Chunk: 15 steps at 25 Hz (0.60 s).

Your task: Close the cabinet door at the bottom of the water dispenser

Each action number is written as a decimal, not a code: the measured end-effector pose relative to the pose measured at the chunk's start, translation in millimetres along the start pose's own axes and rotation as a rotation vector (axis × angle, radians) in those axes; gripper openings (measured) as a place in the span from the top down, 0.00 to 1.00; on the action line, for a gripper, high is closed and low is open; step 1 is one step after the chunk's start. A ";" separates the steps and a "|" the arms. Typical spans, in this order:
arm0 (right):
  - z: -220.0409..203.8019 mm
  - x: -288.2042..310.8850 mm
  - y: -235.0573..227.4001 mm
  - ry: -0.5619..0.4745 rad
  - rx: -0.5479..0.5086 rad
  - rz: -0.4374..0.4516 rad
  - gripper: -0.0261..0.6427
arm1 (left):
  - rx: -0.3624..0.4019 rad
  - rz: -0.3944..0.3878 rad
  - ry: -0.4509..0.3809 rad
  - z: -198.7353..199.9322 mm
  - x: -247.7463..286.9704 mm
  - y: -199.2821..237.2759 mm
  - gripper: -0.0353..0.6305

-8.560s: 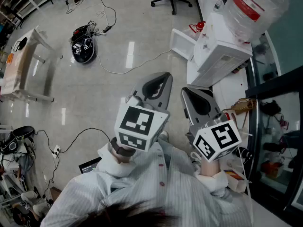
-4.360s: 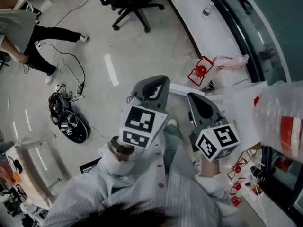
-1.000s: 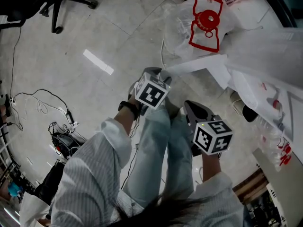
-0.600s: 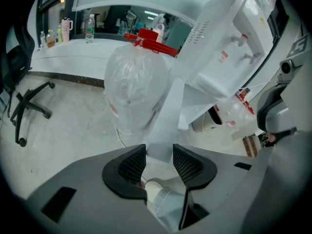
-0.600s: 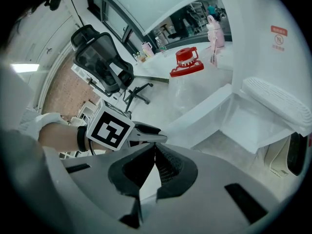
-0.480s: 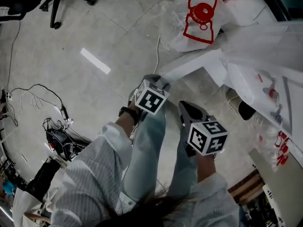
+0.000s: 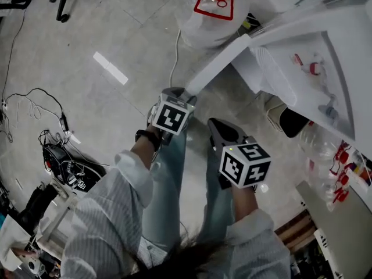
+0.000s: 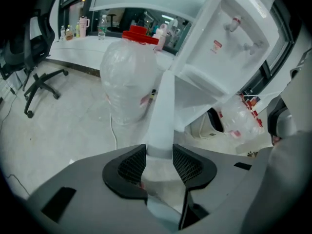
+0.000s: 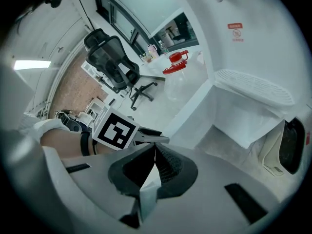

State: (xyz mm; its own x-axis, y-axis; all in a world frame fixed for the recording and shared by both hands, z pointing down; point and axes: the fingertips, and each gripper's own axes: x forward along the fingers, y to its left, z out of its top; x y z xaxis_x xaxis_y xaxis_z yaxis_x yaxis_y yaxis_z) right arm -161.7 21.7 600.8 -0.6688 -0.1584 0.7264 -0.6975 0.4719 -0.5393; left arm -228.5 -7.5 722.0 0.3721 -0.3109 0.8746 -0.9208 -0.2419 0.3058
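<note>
Brought down to the floor, the left tool (image 8: 159, 152) now grips the cabinet door (image 7: 218, 63) by its free edge, the right tool (image 9: 155, 149) closed and empty; next it should probably swing the door shut against the water dispenser (image 7: 302, 45).

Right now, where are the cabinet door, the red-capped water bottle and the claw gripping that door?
cabinet door (image 8: 163, 106): left gripper view, on its white edge.
water bottle (image 8: 127, 82): left gripper view, on its clear body.
left claw (image 8: 159, 151): left gripper view, midway between its tips.
</note>
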 end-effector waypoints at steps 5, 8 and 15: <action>-33.6 -42.7 -39.4 0.018 -0.028 -0.013 0.94 | -0.055 0.003 -0.021 -12.7 18.4 -58.5 0.68; -50.5 -66.8 -62.0 0.019 -0.022 -0.025 0.94 | -0.065 0.003 -0.025 -17.2 29.0 -90.5 0.68; -82.1 -115.3 -105.2 0.010 -0.006 -0.031 0.94 | -0.147 0.015 -0.062 -13.6 53.1 -138.5 0.68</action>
State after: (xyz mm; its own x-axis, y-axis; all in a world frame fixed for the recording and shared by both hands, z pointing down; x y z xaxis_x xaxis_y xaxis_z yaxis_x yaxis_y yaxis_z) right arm 9.9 61.4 608.8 -0.6440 -0.1649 0.7470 -0.7165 0.4721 -0.5135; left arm -82.8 22.1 731.1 0.3602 -0.3707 0.8561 -0.9319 -0.1013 0.3482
